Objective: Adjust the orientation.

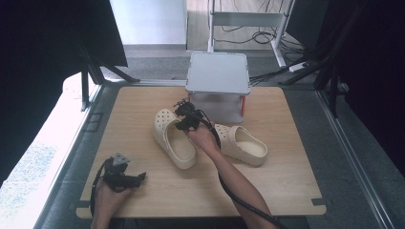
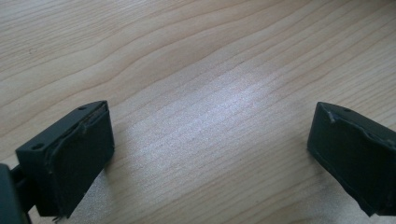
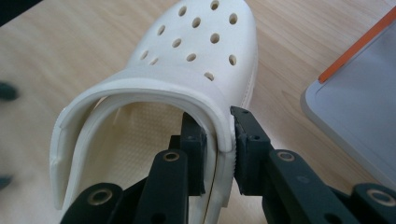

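Cream clog (image 3: 187, 60) side wall pinched by right gripper (image 3: 219, 154), left gripper (image 2: 210, 154) wide over bare table (image 2: 196, 60)

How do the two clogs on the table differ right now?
The left clog is pinched at its side wall by the right tool; the right clog lies free on the table. The left clog's toe points toward the far edge, while the right clog lies more crosswise, its toe toward the grey box. Both are cream, with holes over the toe on the left one.
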{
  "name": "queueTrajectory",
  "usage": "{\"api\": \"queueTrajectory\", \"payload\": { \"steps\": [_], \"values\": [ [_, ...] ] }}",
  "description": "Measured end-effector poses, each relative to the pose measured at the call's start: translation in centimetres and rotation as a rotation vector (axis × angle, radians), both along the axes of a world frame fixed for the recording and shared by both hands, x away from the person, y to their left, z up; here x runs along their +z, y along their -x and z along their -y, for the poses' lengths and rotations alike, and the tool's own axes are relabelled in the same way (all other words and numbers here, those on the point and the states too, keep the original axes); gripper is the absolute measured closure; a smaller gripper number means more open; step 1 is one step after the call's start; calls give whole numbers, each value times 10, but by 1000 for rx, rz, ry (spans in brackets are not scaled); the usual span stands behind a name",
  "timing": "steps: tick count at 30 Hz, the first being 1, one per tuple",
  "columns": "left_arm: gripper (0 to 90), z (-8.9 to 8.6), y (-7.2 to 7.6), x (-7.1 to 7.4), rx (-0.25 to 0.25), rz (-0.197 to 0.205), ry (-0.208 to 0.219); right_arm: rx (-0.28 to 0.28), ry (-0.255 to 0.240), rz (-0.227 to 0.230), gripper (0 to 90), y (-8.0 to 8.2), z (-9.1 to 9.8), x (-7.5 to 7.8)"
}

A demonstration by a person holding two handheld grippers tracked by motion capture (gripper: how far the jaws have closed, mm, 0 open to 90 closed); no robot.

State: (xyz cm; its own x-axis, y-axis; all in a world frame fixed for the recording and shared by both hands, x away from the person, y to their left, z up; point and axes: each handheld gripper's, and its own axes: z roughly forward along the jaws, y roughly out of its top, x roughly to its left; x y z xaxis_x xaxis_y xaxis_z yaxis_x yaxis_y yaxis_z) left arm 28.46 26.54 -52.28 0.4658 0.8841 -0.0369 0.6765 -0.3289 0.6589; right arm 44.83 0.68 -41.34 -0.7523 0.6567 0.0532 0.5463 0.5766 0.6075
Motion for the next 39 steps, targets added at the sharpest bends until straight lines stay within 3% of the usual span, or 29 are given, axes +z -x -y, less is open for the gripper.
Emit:
{"api": "queueTrajectory", "payload": {
  "steps": [4, 10, 12, 19, 29, 36, 39],
  "values": [
    [5, 0, 0, 0, 2, 1, 1, 63, -33, -10, 763, 16, 13, 9],
    [5, 0, 0, 0, 3, 3, -1, 111, -55, -7, 763, 34, 23, 16],
    [5, 0, 0, 0, 3, 3, -1, 142, -78, -12, 763, 48, 29, 20],
    [7, -2, 0, 0, 10, 3, -4, 196, -88, 0, 762, 79, 40, 23],
    [6, -9, 1, 0, 42, -3, 0, 279, -84, -23, 762, 126, 52, 2],
    [6, -9, 1, 0, 54, -1, 2, 286, -47, -15, 759, 135, 55, -24],
    [6, -9, 1, 0, 55, 0, 3, 283, -43, -4, 755, 135, 59, -28]
  ]
}}
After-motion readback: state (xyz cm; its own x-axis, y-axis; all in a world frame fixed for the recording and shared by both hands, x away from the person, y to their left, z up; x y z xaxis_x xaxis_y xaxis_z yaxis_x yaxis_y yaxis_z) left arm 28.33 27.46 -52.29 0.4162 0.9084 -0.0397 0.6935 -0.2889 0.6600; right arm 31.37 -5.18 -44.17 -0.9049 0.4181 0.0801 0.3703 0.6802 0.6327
